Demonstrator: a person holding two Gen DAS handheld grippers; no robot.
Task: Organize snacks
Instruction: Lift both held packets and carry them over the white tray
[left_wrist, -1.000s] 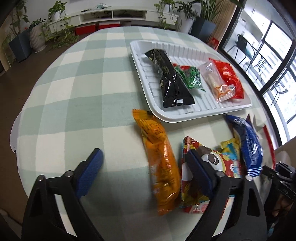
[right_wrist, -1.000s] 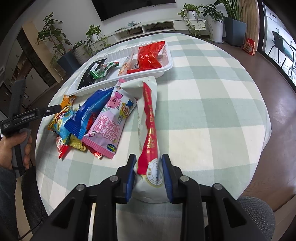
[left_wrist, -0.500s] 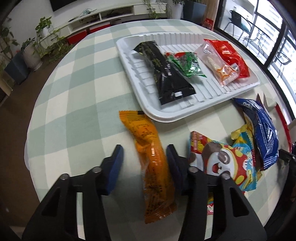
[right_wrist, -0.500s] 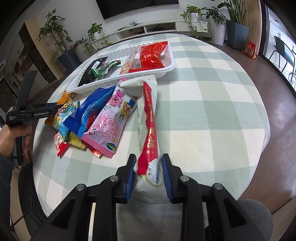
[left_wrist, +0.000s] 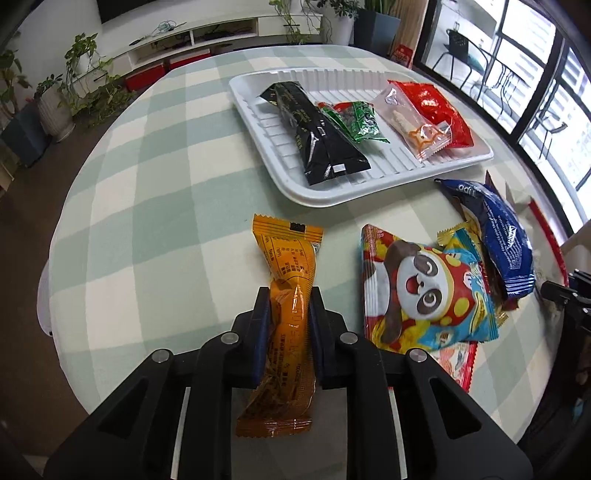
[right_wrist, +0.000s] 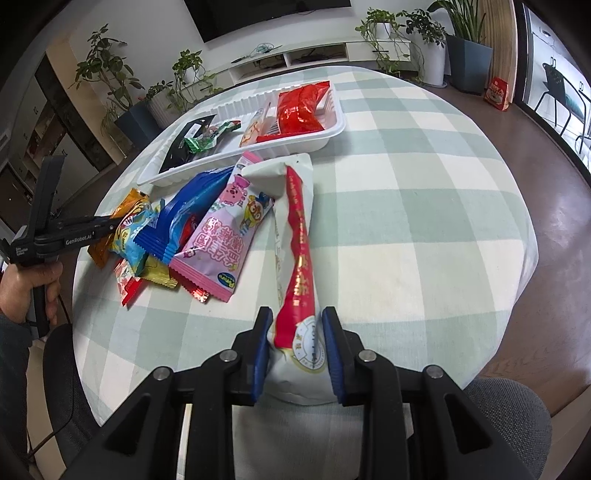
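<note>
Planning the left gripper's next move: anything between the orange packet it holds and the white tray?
Nothing visible. The left gripper is shut on the orange packet, and only bare checked tablecloth lies between it and the white tray. The tray's near left corner, beside the black packet, looks free.

An orange packet lies lengthwise on the checked cloth, its crimped top end toward 12 o'clock, its middle pinched narrow. At 3 o'clock of it sits a panda-print bag, flat, overlapping a red-edged packet beneath; a dark blue packet lies at the panda bag's 2 o'clock. The white tray, at 12 o'clock, holds a black pouch, a green packet, a clear sachet and a red bag (side by side). A white packet with a red stripe lies beside a pink one
</note>
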